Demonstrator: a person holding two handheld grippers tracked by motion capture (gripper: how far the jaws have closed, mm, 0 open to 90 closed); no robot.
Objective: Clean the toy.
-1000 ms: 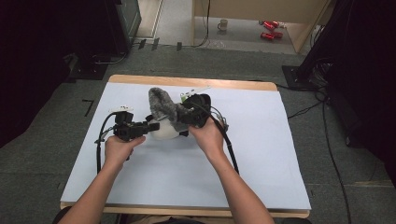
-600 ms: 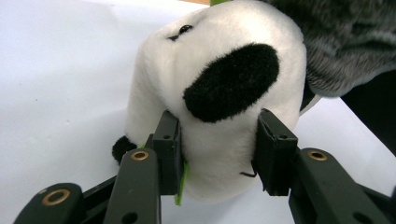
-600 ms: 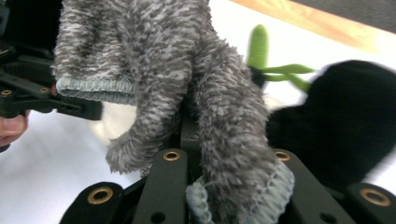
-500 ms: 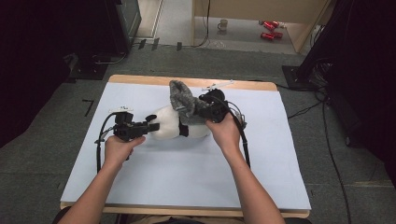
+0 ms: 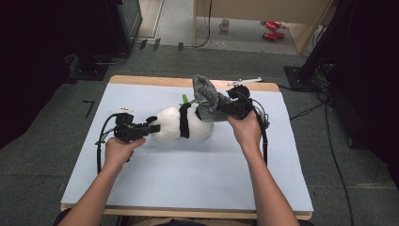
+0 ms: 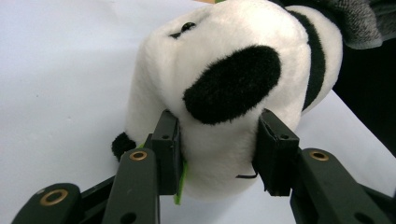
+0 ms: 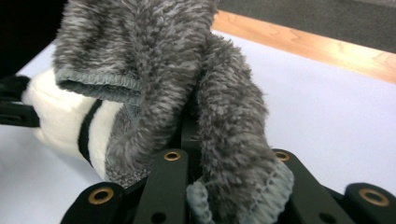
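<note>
Wooden desk [image 5: 141, 79] under a pale sheet [image 5: 188, 179], seen from above, with dark floor all round. Lying on its side mid-desk, slightly toward the far edge: a white plush dog [image 5: 181, 123] with a black ear patch and a black band round its body. Over the dog's right end, a fuzzy grey sock-like garment [image 5: 207, 96], bunched and lifted up and to the right, its ribbed cuff hanging open in the right gripper view.

Left gripper [image 5: 151, 128] at the dog's left end, 2 pads pressed into the white plush on either side of the head just below the ear patch, pinning the toy in place. Right gripper [image 5: 221, 109] at the right end, jaws pressed together on a fold of the grey garment, fabric spilling over both jaws.

Judged from how things lie: pulling of the garment off the toy well under way. Most of the white body bare already, grey fabric clinging only at the right end. Left to do: drawing the last of it free to the right, then setting both pieces down apart. A small green tag [image 5: 187, 99] poking out on the far side of the dog.
</note>
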